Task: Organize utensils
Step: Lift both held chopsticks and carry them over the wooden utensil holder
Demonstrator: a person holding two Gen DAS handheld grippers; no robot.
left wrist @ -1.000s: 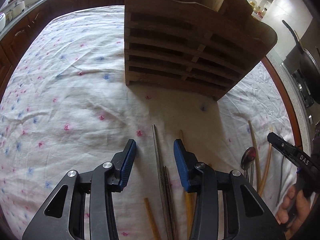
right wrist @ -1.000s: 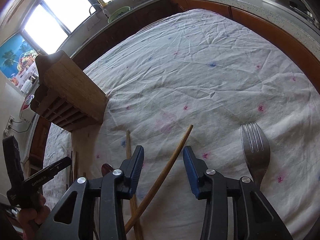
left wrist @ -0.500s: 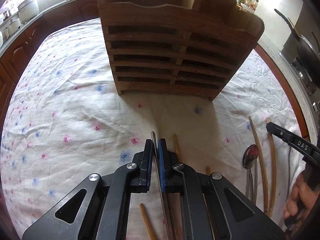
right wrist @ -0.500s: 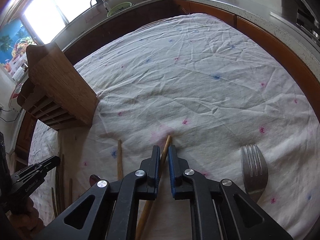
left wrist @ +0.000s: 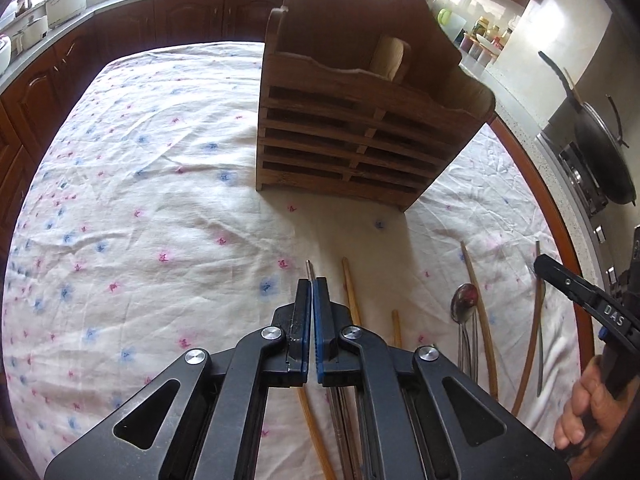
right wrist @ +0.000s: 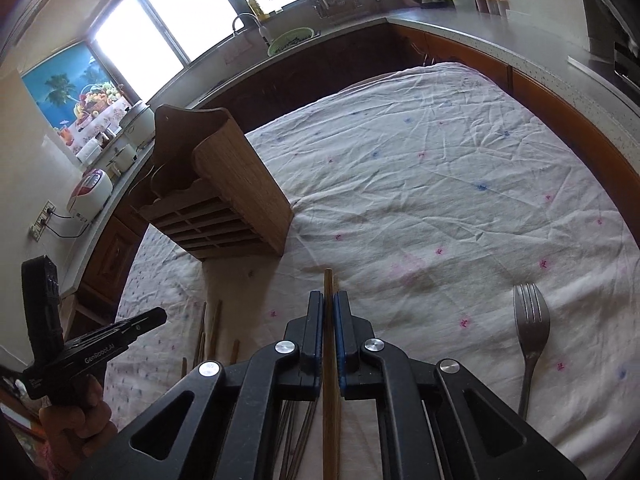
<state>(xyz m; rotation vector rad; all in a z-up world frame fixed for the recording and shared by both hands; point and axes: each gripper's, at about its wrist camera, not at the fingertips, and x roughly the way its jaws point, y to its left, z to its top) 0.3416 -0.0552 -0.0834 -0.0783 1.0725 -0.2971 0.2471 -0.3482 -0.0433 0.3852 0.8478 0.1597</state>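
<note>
A flowered tablecloth [left wrist: 120, 208] covers the kitchen table. On it stands the wooden utensil rack [left wrist: 360, 128]. The left gripper [left wrist: 311, 286] clenches a metal chopstick [left wrist: 308, 267]; the right gripper [right wrist: 329, 300] clenches a wooden chopstick [right wrist: 328, 280]. Both sticks point lengthwise toward the rack.

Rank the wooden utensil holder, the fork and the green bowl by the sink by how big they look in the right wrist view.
1. wooden utensil holder, clearly largest.
2. fork.
3. green bowl, smallest, though it sits far back on the counter, so its distance shrinks it; its real size is unsure.
</note>
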